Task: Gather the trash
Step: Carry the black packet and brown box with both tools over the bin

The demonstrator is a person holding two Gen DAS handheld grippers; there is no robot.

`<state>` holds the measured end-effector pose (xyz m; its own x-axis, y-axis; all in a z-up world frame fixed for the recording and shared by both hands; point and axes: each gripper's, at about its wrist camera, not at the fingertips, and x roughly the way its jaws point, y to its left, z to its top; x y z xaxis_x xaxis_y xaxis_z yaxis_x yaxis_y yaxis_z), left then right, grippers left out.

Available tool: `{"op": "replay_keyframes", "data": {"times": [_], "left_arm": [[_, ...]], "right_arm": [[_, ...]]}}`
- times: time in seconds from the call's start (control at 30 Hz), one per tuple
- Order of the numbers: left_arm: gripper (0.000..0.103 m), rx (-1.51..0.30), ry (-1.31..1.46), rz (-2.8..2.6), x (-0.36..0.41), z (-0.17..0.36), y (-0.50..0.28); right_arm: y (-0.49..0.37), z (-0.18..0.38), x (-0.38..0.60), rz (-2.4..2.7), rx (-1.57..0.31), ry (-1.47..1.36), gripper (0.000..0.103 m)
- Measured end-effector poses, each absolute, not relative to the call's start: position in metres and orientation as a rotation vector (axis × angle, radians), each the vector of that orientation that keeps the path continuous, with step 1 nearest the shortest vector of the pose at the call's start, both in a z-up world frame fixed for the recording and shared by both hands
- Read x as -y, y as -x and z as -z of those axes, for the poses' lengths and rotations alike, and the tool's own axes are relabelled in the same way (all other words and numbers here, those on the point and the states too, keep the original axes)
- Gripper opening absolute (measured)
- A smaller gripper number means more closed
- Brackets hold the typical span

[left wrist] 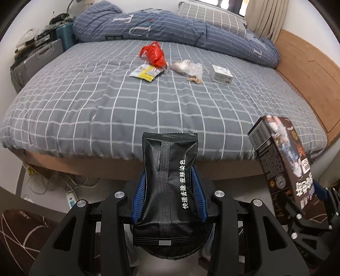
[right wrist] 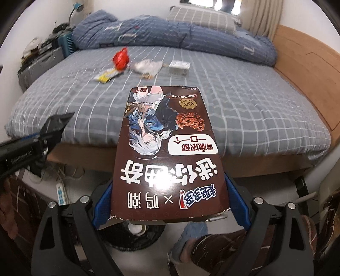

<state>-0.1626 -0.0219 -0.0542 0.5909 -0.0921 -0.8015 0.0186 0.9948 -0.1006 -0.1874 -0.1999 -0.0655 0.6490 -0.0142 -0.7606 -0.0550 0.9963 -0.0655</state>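
- Between blue pads of left gripper: black sachet, clamped at its middle, upright, white print on one side, held off the foot of bed.
- Between blue pads of right gripper: brown cookie box, gripped at its near end, far end reaching over the bed edge, print upside down.
- Seen from left wrist: same box at right, tilted, near the sachet but apart from it.
- On grey checked sheet, well apart from both grippers: red bag, yellow-white wrapper just beside it, clear crumpled bag, small white box, all in a loose row.
- Behind the row: blue duvet, bunched up, and pillow.
- Left of bed: grey suitcase.
- Below grippers: floor with cables and power strip.
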Motion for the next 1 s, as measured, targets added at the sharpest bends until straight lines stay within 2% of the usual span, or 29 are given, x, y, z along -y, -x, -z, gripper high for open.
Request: {"op": "replay_keyframes", "data": {"times": [0.4,0.77,1.0], "left_arm": [[0.04,-1.036,0.041,0.033,0.014,0.113,0.181],[0.04,-1.123,0.072,0.044,0.01,0.172,0.156],[0.04,-1.146,0.073,0.072,0.016,0.192,0.143]], "right_arm": [[0.192,0.131,0.193,-0.047,-1.003,0.088,0.087],[0.17,0.185,0.191,-0.061,-1.115,0.092,0.087],[0.16,0.198,0.194,-0.061,-1.131,0.086,0.087]]}}
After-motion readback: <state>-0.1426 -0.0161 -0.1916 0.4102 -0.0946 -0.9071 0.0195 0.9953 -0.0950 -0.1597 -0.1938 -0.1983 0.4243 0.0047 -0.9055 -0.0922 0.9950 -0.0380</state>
